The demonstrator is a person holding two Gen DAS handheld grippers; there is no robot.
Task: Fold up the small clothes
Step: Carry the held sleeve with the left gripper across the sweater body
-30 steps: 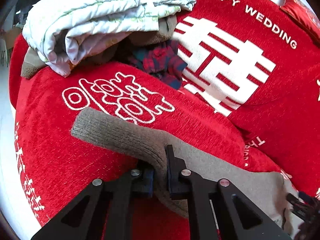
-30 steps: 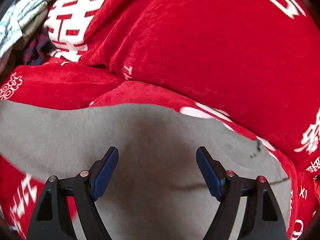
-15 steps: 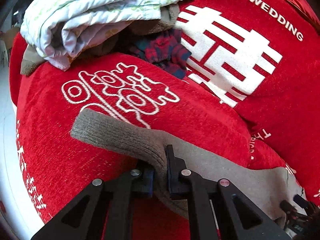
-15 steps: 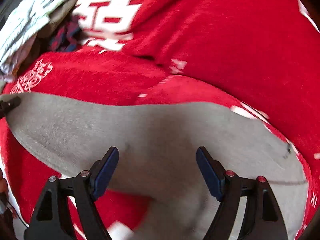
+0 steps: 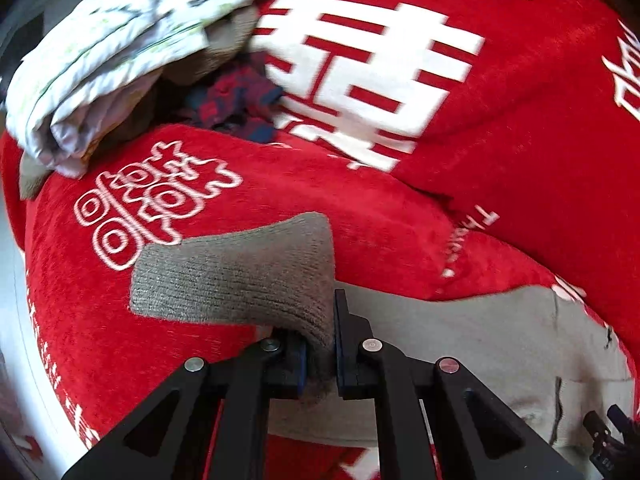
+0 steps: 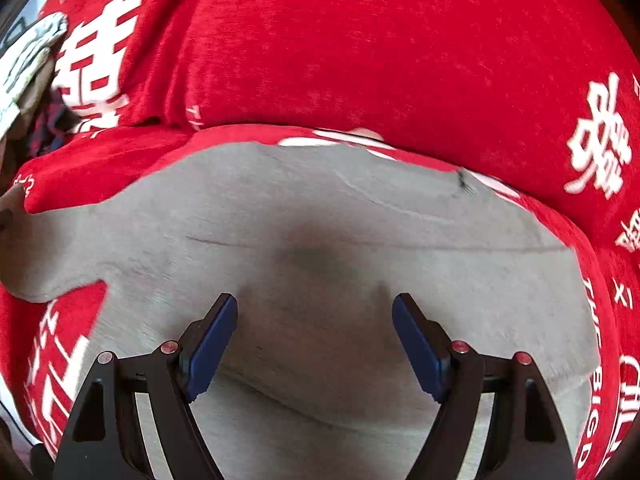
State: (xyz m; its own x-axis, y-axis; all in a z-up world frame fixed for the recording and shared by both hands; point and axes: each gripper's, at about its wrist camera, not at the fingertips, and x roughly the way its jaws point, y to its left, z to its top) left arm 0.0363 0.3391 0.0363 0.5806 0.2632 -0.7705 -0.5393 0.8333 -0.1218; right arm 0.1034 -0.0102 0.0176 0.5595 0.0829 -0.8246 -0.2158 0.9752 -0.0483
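Observation:
A grey garment (image 6: 320, 240) lies spread on a red sofa cover (image 6: 360, 60). Its ribbed knit cuff (image 5: 236, 272) shows in the left wrist view, lifted and bent over toward the garment's body (image 5: 480, 340). My left gripper (image 5: 320, 344) is shut on the cuff end of the sleeve. My right gripper (image 6: 314, 320) is open and hovers just above the garment's middle, holding nothing. The sleeve runs off to the left in the right wrist view (image 6: 48, 248).
A pile of folded white bedding (image 5: 120, 52) and a plaid cloth (image 5: 236, 100) sit at the sofa's far left end. The red back cushion (image 5: 500, 100) with white characters rises behind the garment. The sofa's front edge (image 5: 24, 320) drops off at the left.
My left gripper has carried the cuff to the right, and the cuff has turned over toward the garment's body. My right gripper stayed open over the garment, its view shifting.

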